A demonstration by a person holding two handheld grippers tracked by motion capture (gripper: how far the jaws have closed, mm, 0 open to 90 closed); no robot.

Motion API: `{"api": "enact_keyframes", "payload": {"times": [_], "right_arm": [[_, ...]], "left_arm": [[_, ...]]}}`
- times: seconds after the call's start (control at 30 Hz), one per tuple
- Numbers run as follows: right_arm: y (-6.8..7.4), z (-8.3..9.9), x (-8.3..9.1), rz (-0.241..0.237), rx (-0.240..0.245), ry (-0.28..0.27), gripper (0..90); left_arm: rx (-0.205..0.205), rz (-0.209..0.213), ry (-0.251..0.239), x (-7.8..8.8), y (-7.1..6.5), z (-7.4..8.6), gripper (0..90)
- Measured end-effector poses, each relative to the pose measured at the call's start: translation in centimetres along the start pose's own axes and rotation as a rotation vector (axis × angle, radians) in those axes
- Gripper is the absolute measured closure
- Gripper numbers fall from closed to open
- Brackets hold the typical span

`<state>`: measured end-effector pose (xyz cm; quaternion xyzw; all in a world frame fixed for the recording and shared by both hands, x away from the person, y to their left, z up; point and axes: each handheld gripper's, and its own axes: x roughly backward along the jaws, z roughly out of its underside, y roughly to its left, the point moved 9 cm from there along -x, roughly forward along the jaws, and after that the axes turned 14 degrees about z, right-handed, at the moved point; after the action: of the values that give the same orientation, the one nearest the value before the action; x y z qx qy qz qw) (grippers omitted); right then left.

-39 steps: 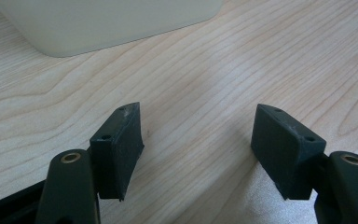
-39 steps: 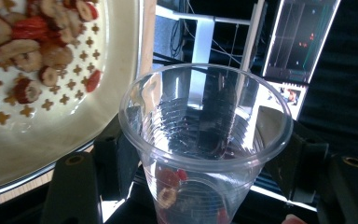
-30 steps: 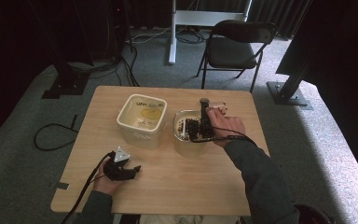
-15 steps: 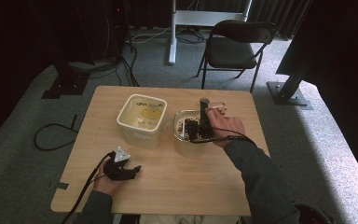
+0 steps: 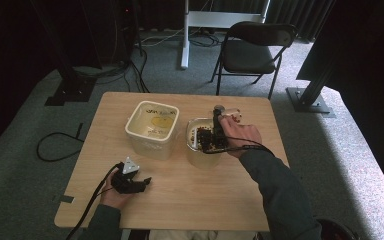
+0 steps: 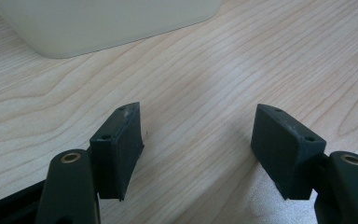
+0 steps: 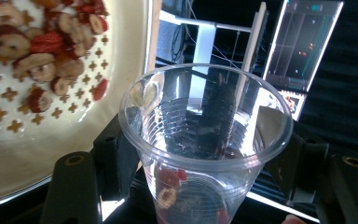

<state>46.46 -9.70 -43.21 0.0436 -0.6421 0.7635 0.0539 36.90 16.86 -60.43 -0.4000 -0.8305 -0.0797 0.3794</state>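
Two grippers are at work over the wooden desk (image 5: 180, 200); nearest the front edge, toward the front left corner, the left gripper (image 5: 139, 182) rests low on the bare wood in the person's left hand (image 5: 111, 192), its jaws apart with only wood grain between them, as the left gripper view shows (image 6: 196, 140); its cable trails off the front edge. Farther in, near the middle of the desk, stands a square cream tub (image 5: 152, 129), whose base shows in the left gripper view (image 6: 102, 23); just beside it, toward the right edge, stands a second cream tub (image 5: 196, 152) holding dried red fruit slices (image 7: 51, 51). Over that second tub's far right rim the right hand (image 5: 240, 135) holds the right gripper (image 5: 219, 116); in the right gripper view its jaws clamp a clear plastic cup (image 7: 205, 135) from both sides, mouth toward the camera, a few red fruit pieces (image 7: 170, 179) lying at the bottom; beyond the far edge a folding chair (image 5: 255, 50) stands on grey carpet.
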Motion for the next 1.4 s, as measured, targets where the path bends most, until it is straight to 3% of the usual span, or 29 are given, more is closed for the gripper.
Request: {"api": "enact_keyframes", "payload": {"times": [0.1, 0.17, 0.23, 0.3, 0.37, 0.43, 0.47, 0.5, 0.6, 0.67, 0.87, 1.07, 1.13, 1.23, 1.3, 1.33, 1.4], "right_arm": [[-0.2, 0.0, 0.0, 0.0, -0.028, 0.002, 33.1], [0.0, 0.0, 0.1, 0.006, 0.003, -0.005, 33.1], [0.1, 0.0, 0.0, -0.007, -0.016, 0.005, 33.0], [0.5, -0.1, 0.1, 0.0, 0.026, -0.01, 33.0], [0.4, -0.1, -0.1, -0.003, -0.02, 0.007, 33.0], [0.8, -0.2, 0.0, -0.003, 0.029, -0.018, 33.0], [0.7, -0.1, -0.1, 0.009, 0.032, -0.004, 33.0], [0.7, -0.1, -0.2, 0.003, 0.004, 0.001, 33.0], [0.9, -0.2, -0.1, 0.003, 0.035, -0.014, 33.0], [0.7, -0.1, -0.1, 0.001, 0.008, -0.007, 33.0], [0.4, 0.2, 0.0, 0.01, 0.027, 0.001, 33.0], [0.1, 0.0, -0.1, 0.01, 0.003, 0.001, 33.1], [0.5, -0.1, 0.0, 0.007, 0.028, -0.01, 33.0], [0.5, -0.1, -0.1, 0.008, 0.011, 0.006, 33.1], [1.2, -0.3, 0.1, 0.01, 0.082, -0.019, 33.0], [1.1, -0.3, 0.1, 0.014, 0.071, -0.015, 33.0], [0.9, -0.3, -0.1, -0.01, 0.003, -0.018, 33.1]], "left_arm": [[-0.003, -0.002, 0.002, 0.0, 0.0, 0.0, 34.2], [-0.002, -0.002, 0.003, 0.0, 0.0, 0.0, 34.2], [-0.003, -0.001, 0.003, 0.0, 0.0, 0.0, 34.2], [-0.003, -0.002, 0.004, 0.0, 0.0, 0.0, 34.3], [-0.003, -0.002, 0.002, 0.0, 0.0, 0.0, 34.2], [-0.003, -0.001, 0.003, 0.0, 0.0, 0.0, 34.2], [-0.004, -0.003, 0.003, 0.0, 0.0, 0.0, 34.3], [-0.005, -0.003, 0.003, 0.0, 0.0, 0.0, 34.2], [-0.004, -0.003, 0.004, 0.0, 0.0, 0.0, 34.2], [-0.003, -0.002, 0.003, 0.0, 0.0, 0.0, 34.2], [-0.002, -0.002, 0.003, 0.0, 0.0, 0.0, 34.2], [-0.003, -0.003, 0.003, 0.0, 0.0, 0.0, 34.2], [-0.004, -0.002, 0.003, 0.0, 0.0, 0.0, 34.3], [-0.004, -0.003, 0.003, 0.0, 0.0, 0.0, 34.2], [-0.003, -0.003, 0.003, 0.0, 0.0, 0.0, 34.3], [-0.005, -0.003, 0.004, 0.0, 0.0, 0.0, 34.2], [-0.003, -0.002, 0.002, 0.0, 0.0, 0.0, 34.3]]}}
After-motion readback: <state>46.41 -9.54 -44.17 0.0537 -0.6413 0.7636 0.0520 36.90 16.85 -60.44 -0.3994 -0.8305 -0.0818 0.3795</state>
